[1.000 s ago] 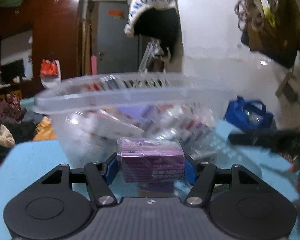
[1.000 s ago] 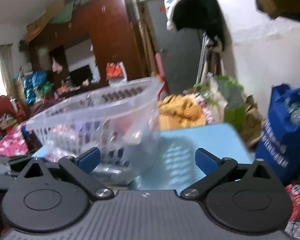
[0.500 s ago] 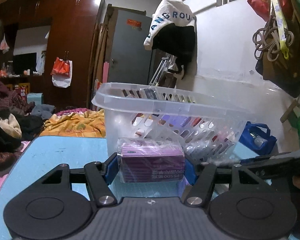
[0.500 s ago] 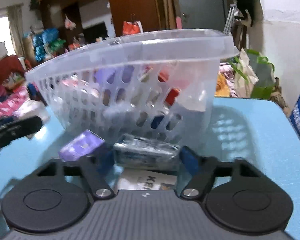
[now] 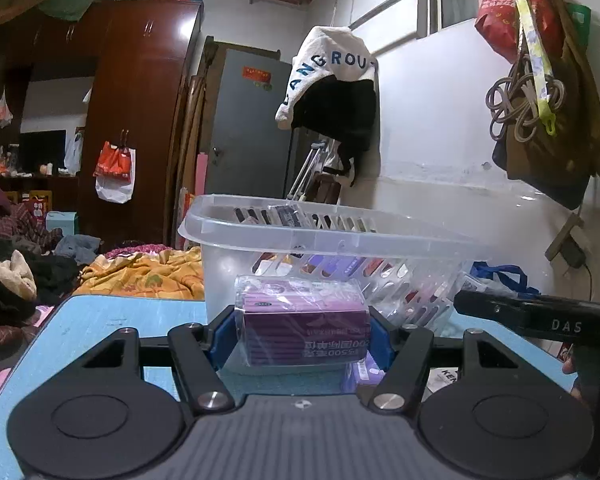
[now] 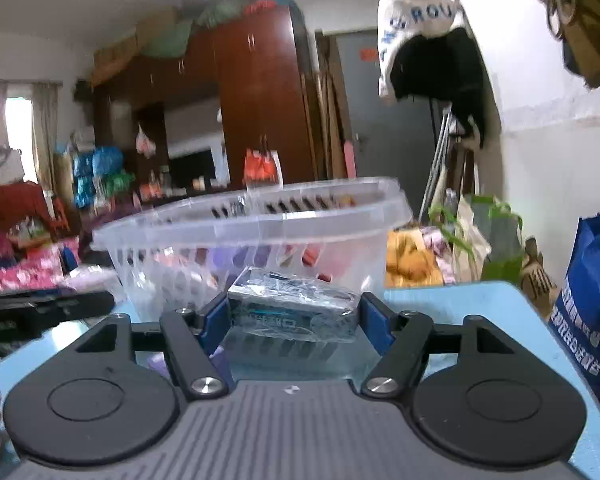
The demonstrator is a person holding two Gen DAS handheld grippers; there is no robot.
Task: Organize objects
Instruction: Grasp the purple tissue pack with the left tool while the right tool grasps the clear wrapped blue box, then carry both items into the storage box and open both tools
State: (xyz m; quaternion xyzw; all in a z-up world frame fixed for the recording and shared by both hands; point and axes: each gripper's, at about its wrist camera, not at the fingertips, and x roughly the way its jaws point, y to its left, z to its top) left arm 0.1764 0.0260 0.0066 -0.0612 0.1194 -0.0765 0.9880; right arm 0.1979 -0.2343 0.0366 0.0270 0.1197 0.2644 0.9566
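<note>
A: Status, left side first?

B: The left gripper (image 5: pixel 302 334) has its jaws closed on a purple film-wrapped rectangular pack (image 5: pixel 302 326). The pack is held just in front of the near wall of the clear slotted plastic basket (image 5: pixel 332 240), below the rim. The basket stands on the light-blue desk (image 5: pixel 112 320) and already holds assorted packs.

A: And the right side?

B: The right gripper (image 6: pixel 294 318) has its jaws clamped on a dark, blue-lettered pack in crinkled clear film (image 6: pixel 294 308). This pack also sits level with the basket wall, not yet above the rim. A second purple pack (image 5: pixel 360 372) lies on the desk under the left gripper's load.

A: Recommended procedure for the step in hand?

B: In my judgement the step is transfer into the basket. Raise each pack until its lower edge clears the rim, then advance over the interior. Move one gripper at a time; the two stand close together and may collide. Keep the pack level, since slick film can slip. Open the jaws only once the pack is fully inside the rim.
</note>
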